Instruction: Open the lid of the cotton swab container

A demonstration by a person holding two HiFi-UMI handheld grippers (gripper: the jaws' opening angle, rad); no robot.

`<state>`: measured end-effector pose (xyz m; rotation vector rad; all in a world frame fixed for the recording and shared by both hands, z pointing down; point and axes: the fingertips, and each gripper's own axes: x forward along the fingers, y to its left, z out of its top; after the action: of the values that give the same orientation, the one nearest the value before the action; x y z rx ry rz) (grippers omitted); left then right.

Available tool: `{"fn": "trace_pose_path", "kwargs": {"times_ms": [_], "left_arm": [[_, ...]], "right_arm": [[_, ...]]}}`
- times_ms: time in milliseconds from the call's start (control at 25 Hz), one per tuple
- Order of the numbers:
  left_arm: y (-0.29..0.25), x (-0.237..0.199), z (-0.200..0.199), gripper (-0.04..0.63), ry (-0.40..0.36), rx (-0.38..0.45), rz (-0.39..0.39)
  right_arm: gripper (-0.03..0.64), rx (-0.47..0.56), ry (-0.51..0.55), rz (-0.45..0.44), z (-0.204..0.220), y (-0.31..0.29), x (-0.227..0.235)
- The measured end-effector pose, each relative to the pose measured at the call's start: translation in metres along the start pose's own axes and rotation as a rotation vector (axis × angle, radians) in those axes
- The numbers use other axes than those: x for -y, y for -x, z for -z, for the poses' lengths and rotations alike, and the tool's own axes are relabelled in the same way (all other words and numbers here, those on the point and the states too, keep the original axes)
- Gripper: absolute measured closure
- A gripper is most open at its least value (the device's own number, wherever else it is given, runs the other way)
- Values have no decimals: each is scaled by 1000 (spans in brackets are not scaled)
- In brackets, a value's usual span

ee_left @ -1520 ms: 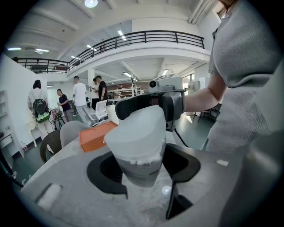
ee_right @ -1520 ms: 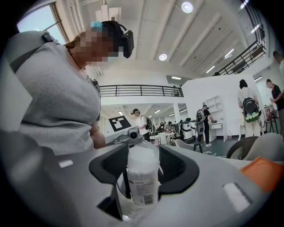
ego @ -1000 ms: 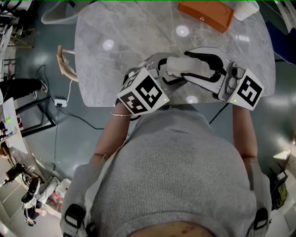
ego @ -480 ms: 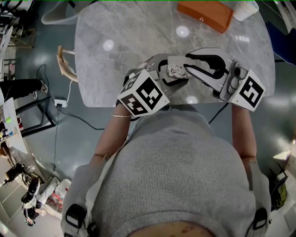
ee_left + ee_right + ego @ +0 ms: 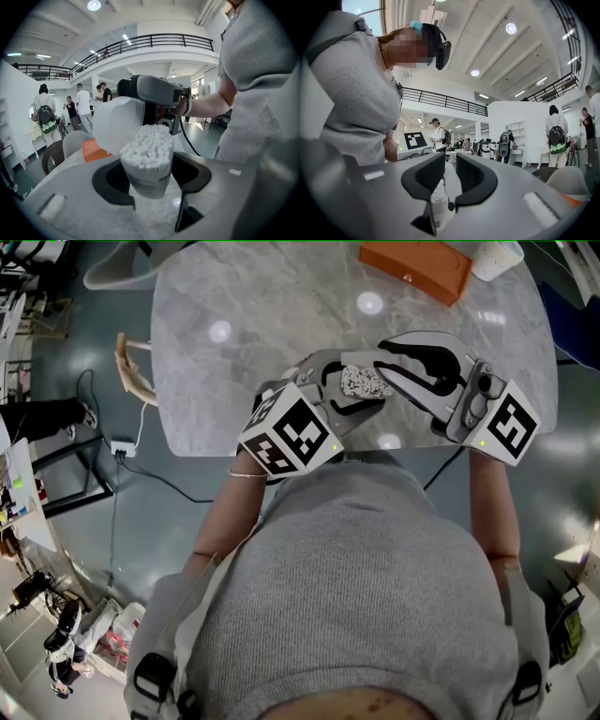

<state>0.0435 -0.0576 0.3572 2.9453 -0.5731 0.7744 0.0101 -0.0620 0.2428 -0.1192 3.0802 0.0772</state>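
A: Your left gripper (image 5: 151, 176) comes in from the lower left of the head view. Its pads are clamped on the body of the container (image 5: 146, 180).

B: So the container sits mid-frame, held over the near part of the table (image 5: 234, 381). Its mouth is uncovered and packed with swabs (image 5: 149, 145).

A: In the left gripper view, the lid (image 5: 117, 124) is tipped back at the container's upper left, with its lower edge against the swabs. I can't tell whether it still joins the rim.

B: Your right gripper (image 5: 450, 176) reaches in from the right of the head view. Its jaws have just been closing. They now stand narrow, pinching the lid's thin wall between them.
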Motion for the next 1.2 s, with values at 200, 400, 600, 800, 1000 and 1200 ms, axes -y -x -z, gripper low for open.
{"fn": "trace_pose_path", "kwargs": {"times_ms": [200,400,600,800,1000,1200], "left_arm": [[-1,2,-1,351,-10,9,0],[1,5,-2,351,-13,18,8],[2,5,-5,351,-18,28,10],[1,5,-7,353,-24,39,13],[2,6,-10,353,-27,58,14],[1,7,-11,354,-33,71,15]], "right_arm": [[568,12,15,47,-1,0,6],[591,6,28,71,-1,-2,9],[601,5,31,101,-2,-3,13],[604,-2,37,113,0,-3,18],[612,-10,62,110,3,-2,22],[614,-30,68,116,7,-1,26]]}}
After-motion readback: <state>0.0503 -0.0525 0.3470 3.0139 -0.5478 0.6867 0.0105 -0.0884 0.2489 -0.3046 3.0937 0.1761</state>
